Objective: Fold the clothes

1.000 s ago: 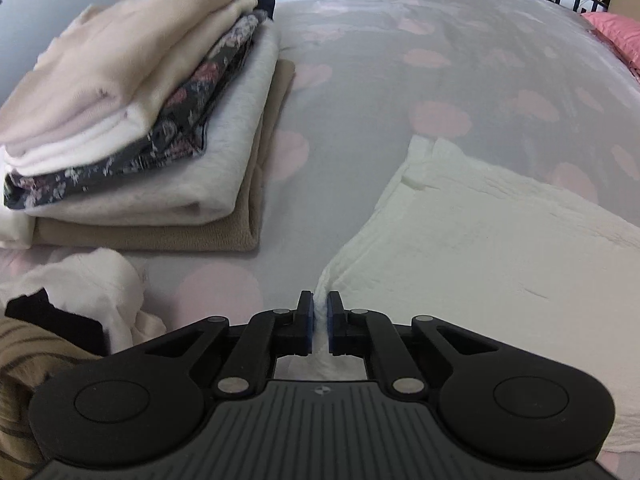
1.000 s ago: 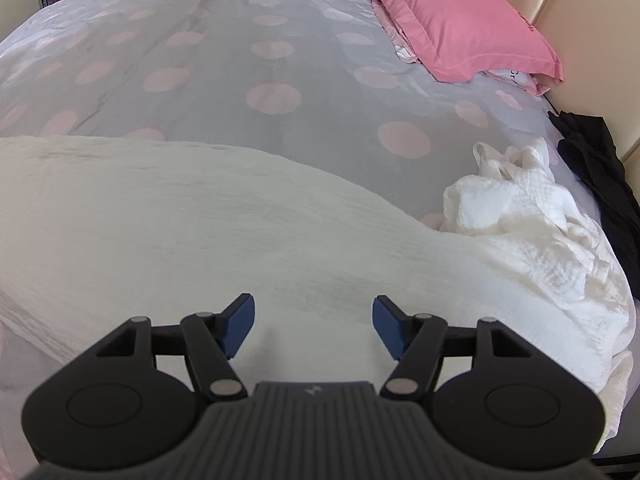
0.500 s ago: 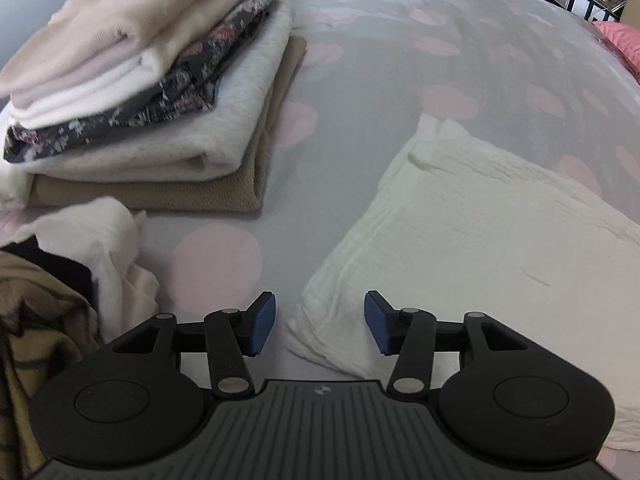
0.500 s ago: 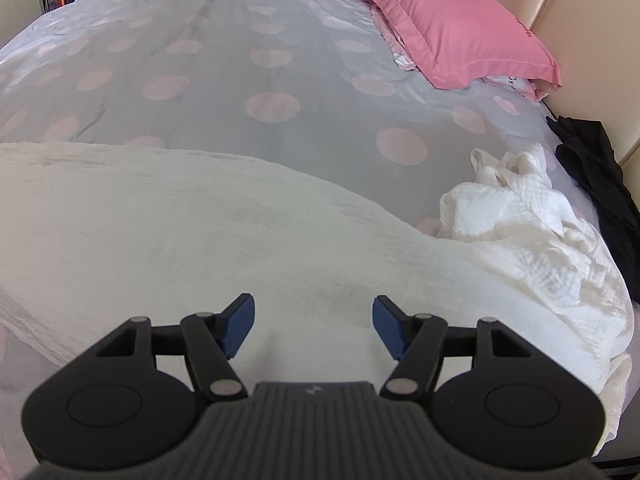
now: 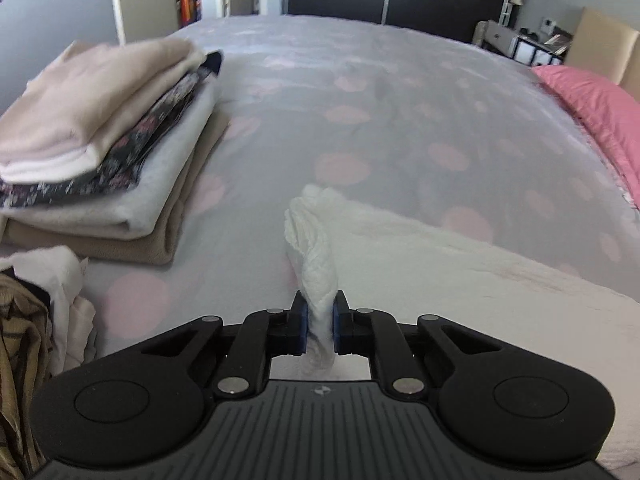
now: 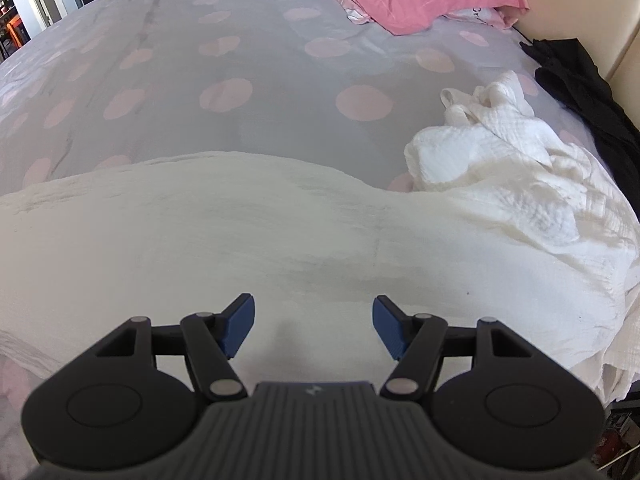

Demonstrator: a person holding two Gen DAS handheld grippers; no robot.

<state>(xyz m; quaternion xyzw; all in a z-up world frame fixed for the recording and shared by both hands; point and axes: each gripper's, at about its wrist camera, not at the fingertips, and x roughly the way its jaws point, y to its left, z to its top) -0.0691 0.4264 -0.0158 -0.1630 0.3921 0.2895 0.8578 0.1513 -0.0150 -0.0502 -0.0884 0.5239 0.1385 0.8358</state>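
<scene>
My left gripper (image 5: 319, 326) is closing, pinching the white cloth's (image 5: 440, 264) corner; right gripper (image 6: 313, 326) spread wide above the cloth, empty.

No text, label or number is legible on anything here.

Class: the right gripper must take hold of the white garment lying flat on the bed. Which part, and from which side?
Probably the white garment at its near edge, from above: it lies flat below the open right gripper, while the left gripper is closing on the lifted left corner.
</scene>
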